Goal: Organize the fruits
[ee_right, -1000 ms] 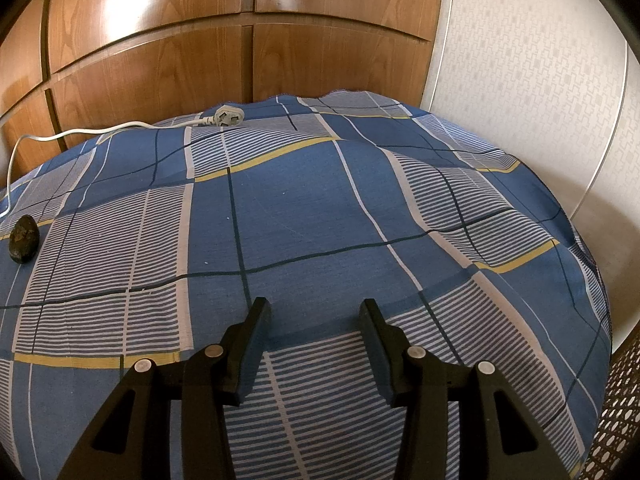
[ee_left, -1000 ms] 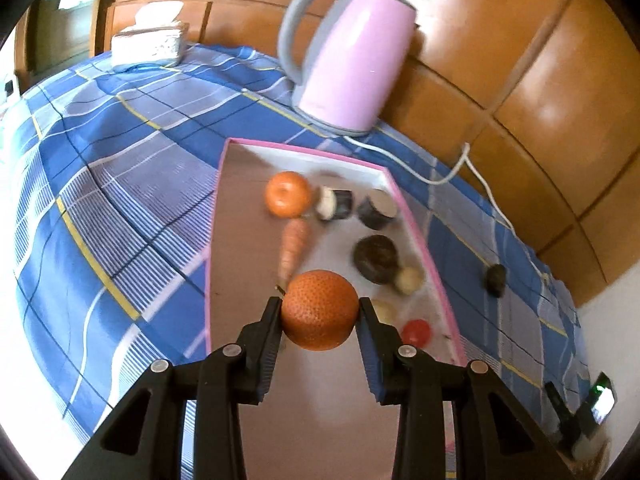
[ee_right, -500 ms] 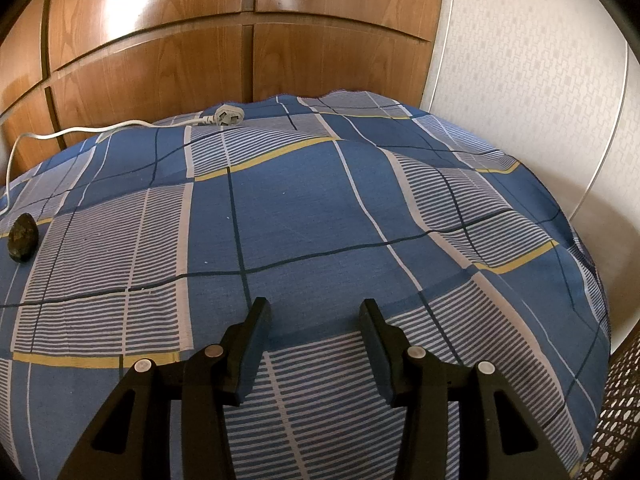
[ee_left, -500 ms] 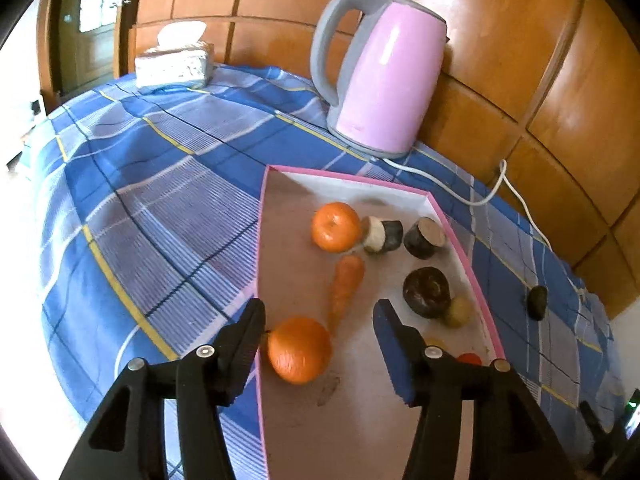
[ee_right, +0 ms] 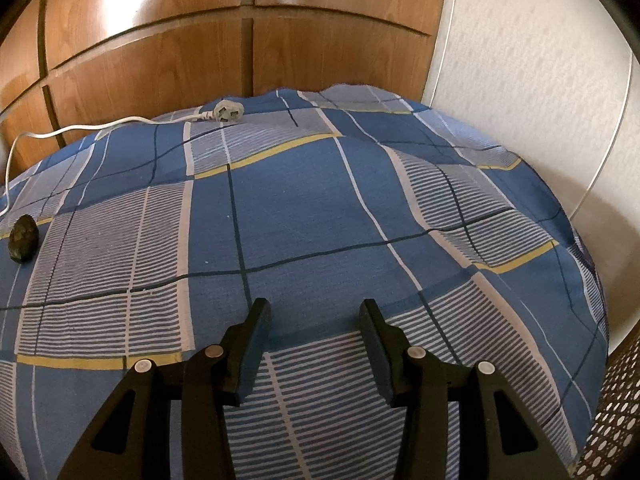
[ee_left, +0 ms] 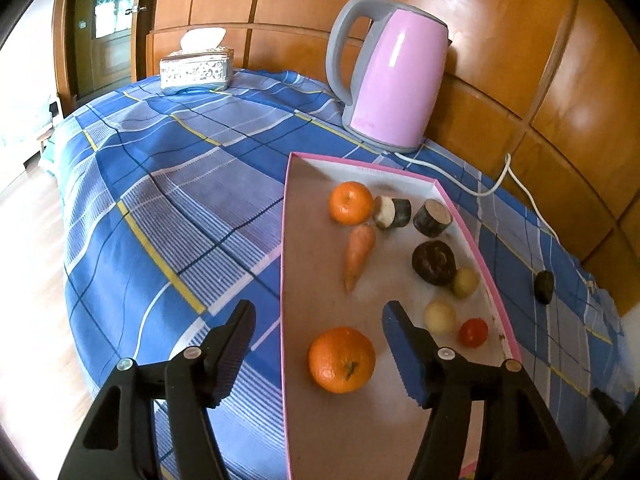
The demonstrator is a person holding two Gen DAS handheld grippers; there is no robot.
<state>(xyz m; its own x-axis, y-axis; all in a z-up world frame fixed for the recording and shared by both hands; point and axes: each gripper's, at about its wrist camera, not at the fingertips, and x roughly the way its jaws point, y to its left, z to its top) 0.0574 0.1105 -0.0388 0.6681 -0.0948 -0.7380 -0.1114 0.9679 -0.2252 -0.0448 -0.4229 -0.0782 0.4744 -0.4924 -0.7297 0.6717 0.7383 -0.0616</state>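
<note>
1. Your left gripper (ee_left: 316, 318) has its fingers (ee_left: 236, 330) spread wide and holds nothing. It hangs over the near end of the pink-rimmed tray (ee_left: 285, 264); the left finger is outside the rim over the plaid cloth, the right one over the tray floor.
2. The near orange (ee_left: 342, 360) sits on the tray floor just inside the left rim, below and between the fingertips, touching neither. Judgement: this one counts as placed.
3. Also in the tray: a second orange (ee_left: 351, 203) at the far end, a carrot (ee_left: 358, 254) with its long axis running toward you, tip nearest, dark cut pieces, two pale round pieces and a small red fruit (ee_left: 473, 332).
4. The one loose item is a dark lump (ee_left: 545, 287) on the cloth, outside the tray's right rim and well apart from it. What it is cannot be told.
5. Your right gripper (ee_right: 314, 322) hovers over bare cloth, fingers apart, gripping nothing. In its view the dark lump (ee_right: 23, 237) lies far to the left and ahead, near the white cord (ee_right: 72, 130).
6. Key relation: the lump lies between your two grippers, on the far side of the tray wall from the left one. Judgement: the right gripper has the unobstructed path; swing it left and forward.
7. The lump looks slightly oblong, so close across its narrow width.
8. Risk: the surface is soft cloth, so a lump may roll off when nudged.
</note>
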